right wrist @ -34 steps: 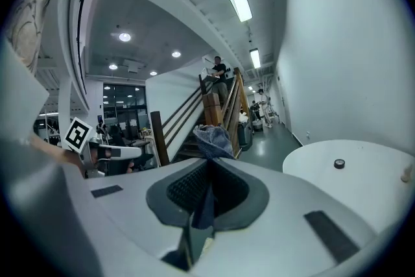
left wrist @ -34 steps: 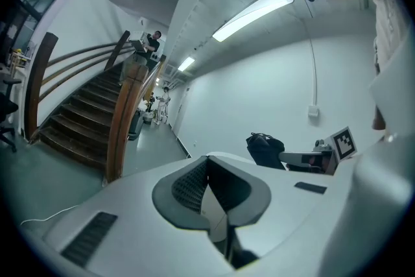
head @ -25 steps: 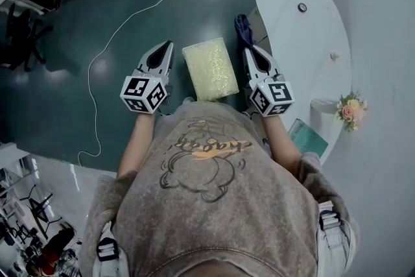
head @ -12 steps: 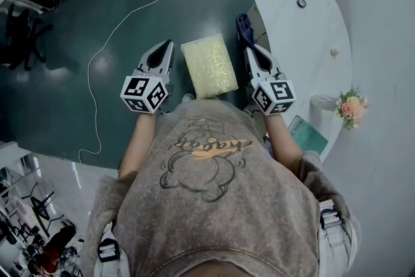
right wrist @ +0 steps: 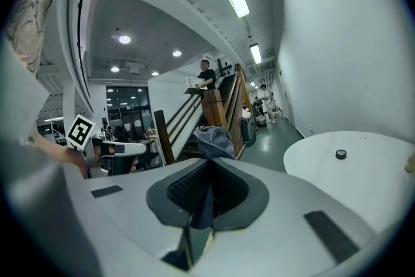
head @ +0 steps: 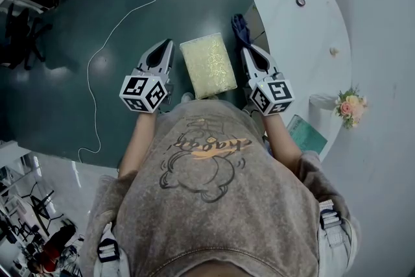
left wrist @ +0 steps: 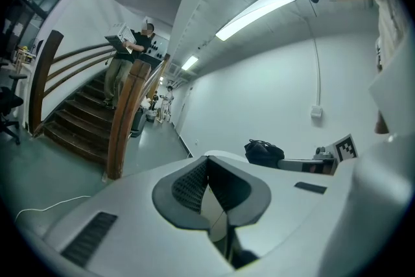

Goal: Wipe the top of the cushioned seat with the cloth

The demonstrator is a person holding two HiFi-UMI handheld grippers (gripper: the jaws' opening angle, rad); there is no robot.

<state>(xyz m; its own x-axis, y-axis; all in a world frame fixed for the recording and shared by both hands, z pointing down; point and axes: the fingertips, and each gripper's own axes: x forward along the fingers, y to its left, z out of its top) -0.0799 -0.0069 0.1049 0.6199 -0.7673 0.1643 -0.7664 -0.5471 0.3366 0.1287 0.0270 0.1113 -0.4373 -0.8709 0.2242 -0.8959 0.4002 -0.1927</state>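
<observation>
The cushioned seat (head: 207, 65) is a pale yellow rectangle on the dark green floor, between my two grippers in the head view. A blue-grey cloth (head: 241, 28) bunches out past the tip of my right gripper (head: 246, 52), to the right of the seat's far corner. In the right gripper view the cloth (right wrist: 214, 139) is pinched between the shut jaws of the right gripper (right wrist: 209, 162). My left gripper (head: 168, 43) hovers left of the seat, apart from it. Seen from its own camera, the left gripper (left wrist: 207, 159) is shut with nothing in it.
A white rounded table (head: 311, 42) stands right of the seat, with a small round object (head: 300, 1) and a flower bunch (head: 351, 107) on it. A white cable (head: 123, 23) trails over the floor at the left. A wooden staircase (left wrist: 78, 120) rises farther off.
The right gripper with the cloth has edged slightly forward and left. The left gripper has stayed put.
</observation>
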